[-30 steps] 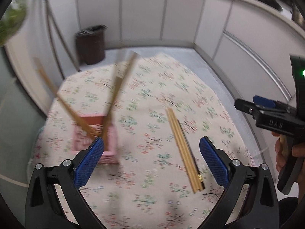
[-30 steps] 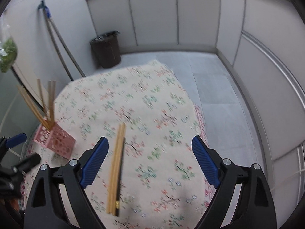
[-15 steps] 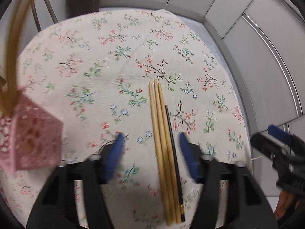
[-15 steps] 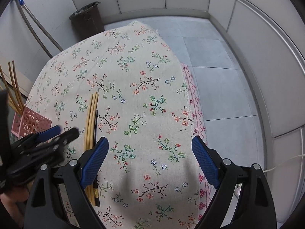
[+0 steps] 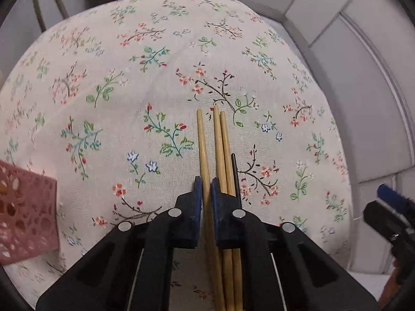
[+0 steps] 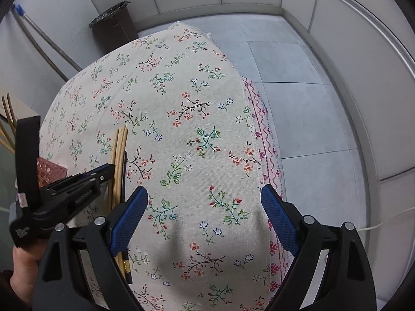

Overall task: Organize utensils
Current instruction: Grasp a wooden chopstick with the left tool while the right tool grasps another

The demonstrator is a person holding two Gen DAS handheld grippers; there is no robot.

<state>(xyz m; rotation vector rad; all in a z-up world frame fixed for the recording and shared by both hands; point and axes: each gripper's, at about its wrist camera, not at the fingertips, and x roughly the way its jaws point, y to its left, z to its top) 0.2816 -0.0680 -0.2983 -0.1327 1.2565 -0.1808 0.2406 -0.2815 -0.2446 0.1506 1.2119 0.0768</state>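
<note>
Three wooden chopsticks and one thin black chopstick [image 5: 234, 171] lie side by side on the floral tablecloth [image 5: 155, 77]. My left gripper [image 5: 206, 184] points steeply down, and its jaws are closing on the leftmost wooden chopstick [image 5: 201, 134], with the blue pads against both its sides. The other two wooden chopsticks [image 5: 221, 140] lie just right of the pads. The pink perforated holder [image 5: 26, 207] stands to the left; in the right wrist view several chopsticks [image 6: 6, 127] stand in it. My right gripper [image 6: 204, 190] hangs open over bare cloth, right of the bundle [image 6: 119, 150].
The table's right edge [image 6: 262, 129] drops to a grey tiled floor. A dark waste bin [image 6: 114, 26] and leaning pole handles [image 6: 41, 46] stand beyond the far side. A person's hand [image 6: 23, 264] holds the left gripper.
My left gripper came down from above the holder to the lying chopsticks and its jaws closed around the leftmost wooden one. My right gripper sank a little and tipped downward, still open.
</note>
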